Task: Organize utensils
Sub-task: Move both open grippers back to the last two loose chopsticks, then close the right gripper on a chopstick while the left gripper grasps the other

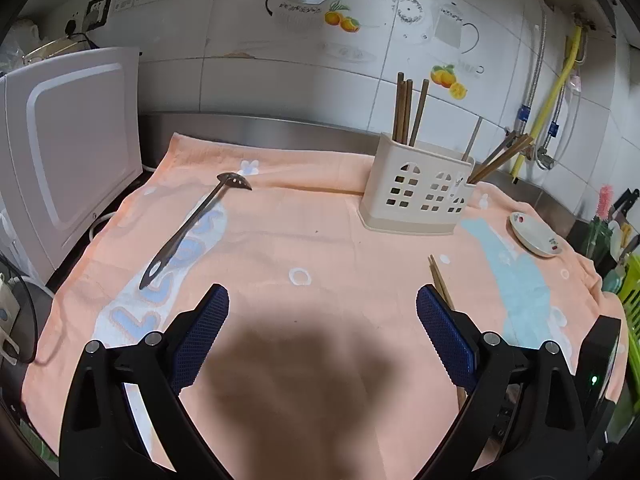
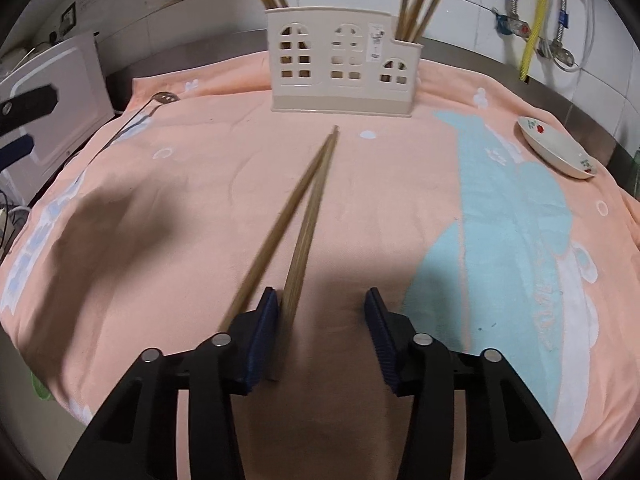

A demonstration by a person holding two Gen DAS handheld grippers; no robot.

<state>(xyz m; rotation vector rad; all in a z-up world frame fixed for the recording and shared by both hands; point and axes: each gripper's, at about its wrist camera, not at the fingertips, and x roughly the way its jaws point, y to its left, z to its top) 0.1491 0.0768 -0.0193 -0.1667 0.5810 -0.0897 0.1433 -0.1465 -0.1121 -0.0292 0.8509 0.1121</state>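
Note:
A pair of wooden chopsticks point(image 2: 308, 208) lies on the peach towel point(image 2: 180, 208), tips toward the cream utensil holder point(image 2: 344, 64). My right gripper point(image 2: 321, 304) is low over their near ends. One stick runs between the fingers against the left pad point(image 2: 266, 320). The other passes outside that finger, and the right pad stands well apart. The holder point(image 1: 416, 188) has several chopsticks upright in it. A metal slotted spoon point(image 1: 192, 224) lies on the towel's left side. My left gripper point(image 1: 322, 304) hangs open over bare towel with nothing between its fingers, and the loose chopsticks point(image 1: 440, 284) lie by its right finger.
A small white dish point(image 1: 538, 234) sits at the towel's right edge. A white appliance point(image 1: 68, 140) stands at the left, with cables beside it. Green racks point(image 1: 632, 292) and bottles crowd the far right. The tiled wall and pipes point(image 2: 536, 20) rise behind the steel counter.

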